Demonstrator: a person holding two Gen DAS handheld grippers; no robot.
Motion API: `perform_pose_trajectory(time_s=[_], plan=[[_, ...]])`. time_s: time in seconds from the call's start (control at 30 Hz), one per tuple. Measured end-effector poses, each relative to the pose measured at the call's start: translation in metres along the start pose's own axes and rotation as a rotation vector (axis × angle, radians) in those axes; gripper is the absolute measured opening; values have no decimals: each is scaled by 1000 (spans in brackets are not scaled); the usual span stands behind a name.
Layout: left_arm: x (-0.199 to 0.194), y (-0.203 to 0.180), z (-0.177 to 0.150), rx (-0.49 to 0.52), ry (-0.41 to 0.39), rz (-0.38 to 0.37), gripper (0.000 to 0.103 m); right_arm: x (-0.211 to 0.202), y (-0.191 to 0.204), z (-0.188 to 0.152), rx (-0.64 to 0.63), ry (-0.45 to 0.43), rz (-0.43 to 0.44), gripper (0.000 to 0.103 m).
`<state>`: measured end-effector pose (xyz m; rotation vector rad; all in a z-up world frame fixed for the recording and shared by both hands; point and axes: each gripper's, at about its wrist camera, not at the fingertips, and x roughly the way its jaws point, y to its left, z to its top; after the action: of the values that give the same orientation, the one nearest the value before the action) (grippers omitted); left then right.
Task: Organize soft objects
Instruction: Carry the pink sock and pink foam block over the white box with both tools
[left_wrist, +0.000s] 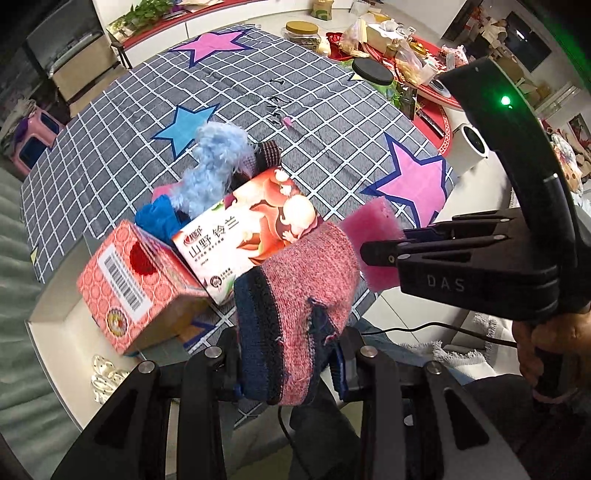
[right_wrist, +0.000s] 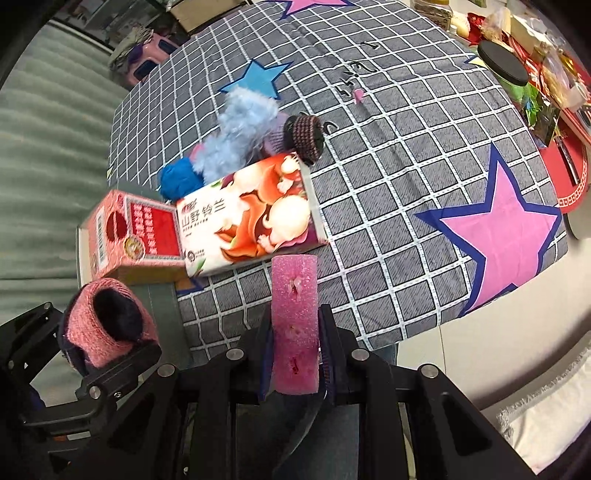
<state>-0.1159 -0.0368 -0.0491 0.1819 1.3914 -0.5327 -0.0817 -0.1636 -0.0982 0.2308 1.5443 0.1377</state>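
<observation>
desk (left_wrist: 332, 155): covered by a grey checked cloth with pink and blue stars; all the task's things are at its near edge, I think so that both hands reach them easily.
tissue pack (right_wrist: 251, 218): lies flat on the cloth beside the red box; it reads "山野铃兰" in red characters, with a baby picture; the small print is too small to read.
red box (right_wrist: 129, 236): stands at the corner of the desk, touching the tissue pack; a barcode label is on one side, its printed lines are not readable.
soft pile (left_wrist: 218, 162): a fluffy light-blue piece, a blue one and a dark knitted one lie together behind the pack, probably the place for collecting.
knitted sock (left_wrist: 295, 314): pink with dark-blue stripes, raised over the desk's edge; the left tongs (left_wrist: 291, 373) are closed narrow on its cuff.
pink sponge (right_wrist: 294, 325): stands upright between the jaws of the right tongs (right_wrist: 294, 363), which pinch it narrow, above the desk's near edge.
writing on tool: "DAS" on the right tongs' body, in the left wrist view.
</observation>
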Motion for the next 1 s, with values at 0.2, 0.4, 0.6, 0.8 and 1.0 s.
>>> perform_pose_trajectory(time_s=[0.2, 0.4, 0.6, 0.8, 1.0], plan=[[-7, -2, -9, 4, -31, 4, 37, -4, 3, -11, 14, -12, -6, 24], [-15, 3, -15, -16, -64, 8, 38, -3, 12, -20, -9, -1, -12, 24], [-26, 14, -23, -59, -102, 18, 37, -3, 30, -22, -70, 5, -16, 24], [-34, 34, -33, -132, -136, 38, 37, -4, 52, -22, -141, 8, -27, 24], [-45, 54, -50, -207, -174, 62, 37, -6, 73, -22, -206, 9, -33, 24]])
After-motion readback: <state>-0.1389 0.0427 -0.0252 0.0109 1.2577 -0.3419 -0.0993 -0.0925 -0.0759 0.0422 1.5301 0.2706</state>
